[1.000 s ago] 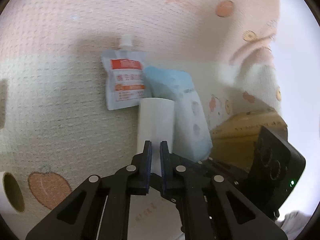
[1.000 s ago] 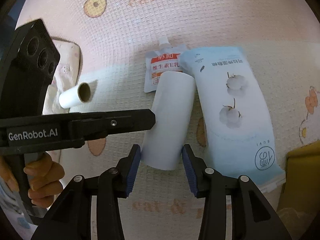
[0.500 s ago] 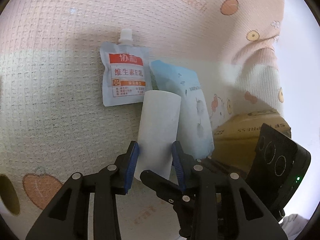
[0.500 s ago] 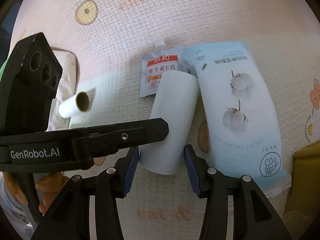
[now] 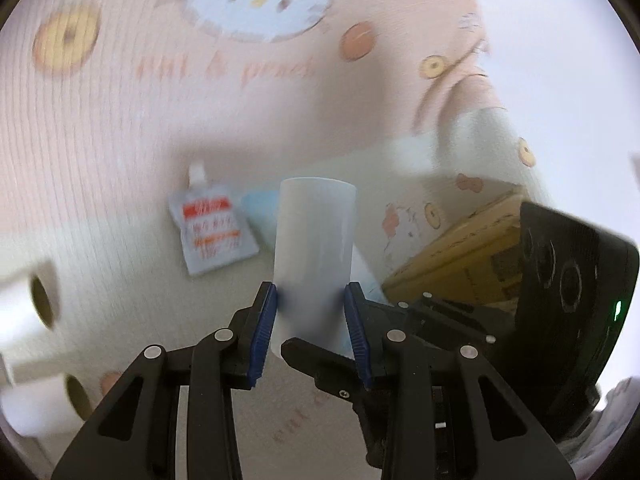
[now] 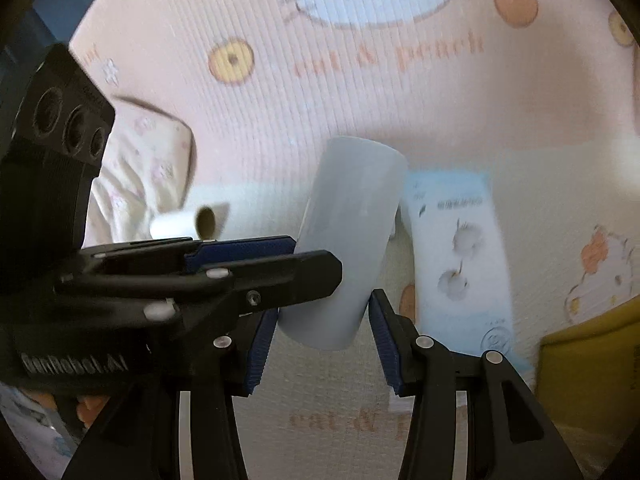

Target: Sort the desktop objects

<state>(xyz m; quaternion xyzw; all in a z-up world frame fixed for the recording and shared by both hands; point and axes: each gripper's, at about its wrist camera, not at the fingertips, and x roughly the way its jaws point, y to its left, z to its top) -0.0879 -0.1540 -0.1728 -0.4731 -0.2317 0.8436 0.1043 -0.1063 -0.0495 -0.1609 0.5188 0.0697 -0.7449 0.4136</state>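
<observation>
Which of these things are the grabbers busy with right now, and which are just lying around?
Busy with:
white roll, squeezed by the left gripper and the right gripper

Lying around:
red-label pouch
blue tissue pack
small paper roll
cardboard box
cartoon cloth

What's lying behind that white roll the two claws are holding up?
Behind the white roll, a white spouted pouch with a red label and a pale blue cotton-print pack lie on the cartoon-cat mat. The roll covers part of the blue pack; whatever lies directly behind it is hidden.
</observation>
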